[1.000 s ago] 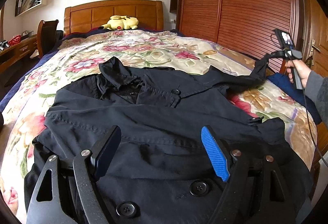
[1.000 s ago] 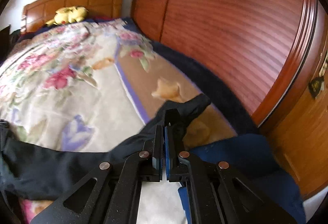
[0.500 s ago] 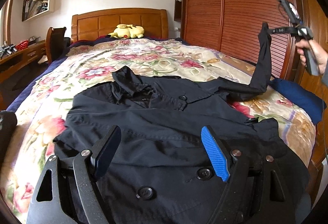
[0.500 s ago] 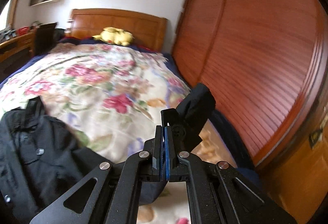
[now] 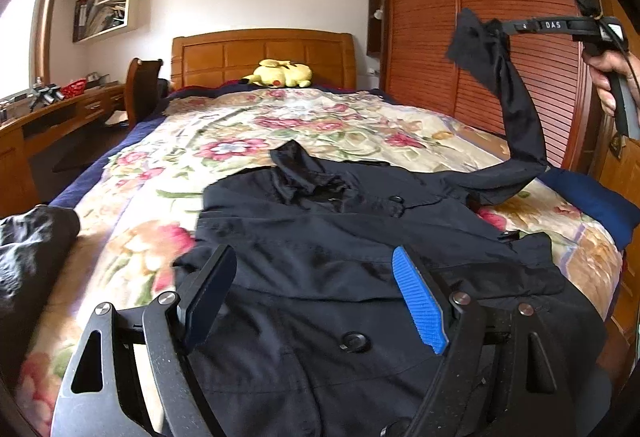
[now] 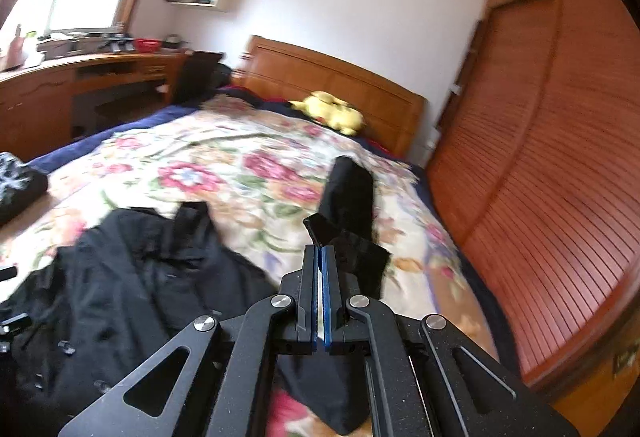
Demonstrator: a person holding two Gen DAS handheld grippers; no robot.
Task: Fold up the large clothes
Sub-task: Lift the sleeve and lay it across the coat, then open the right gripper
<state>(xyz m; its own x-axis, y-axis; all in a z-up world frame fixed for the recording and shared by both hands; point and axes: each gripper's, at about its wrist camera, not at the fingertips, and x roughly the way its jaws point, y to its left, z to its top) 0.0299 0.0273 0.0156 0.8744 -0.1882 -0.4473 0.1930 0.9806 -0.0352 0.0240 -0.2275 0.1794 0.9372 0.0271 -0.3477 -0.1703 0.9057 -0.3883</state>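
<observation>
A black double-breasted coat [image 5: 340, 237] lies front-up on the floral bedspread [image 5: 240, 133], collar toward the headboard. My left gripper [image 5: 316, 277] is open and empty, hovering low over the coat's lower front. My right gripper [image 6: 319, 253] is shut on the cuff of the coat's right sleeve [image 6: 352, 197]. In the left wrist view the right gripper [image 5: 500, 27] holds the sleeve [image 5: 516, 109] high above the bed's right side, the sleeve hanging down to the shoulder. The coat body also shows in the right wrist view [image 6: 120, 277].
A yellow plush toy [image 5: 280, 73] sits by the wooden headboard [image 5: 264, 53]. A slatted wooden wardrobe [image 5: 440, 37] lines the right side. A desk [image 5: 48, 117] and chair stand left. A dark garment [image 5: 28, 245] lies at the bed's left edge, a blue cloth [image 5: 592, 197] at the right.
My right gripper has lifted the sleeve from near the bed surface up high and swung toward the coat. My left gripper has stayed open over the coat.
</observation>
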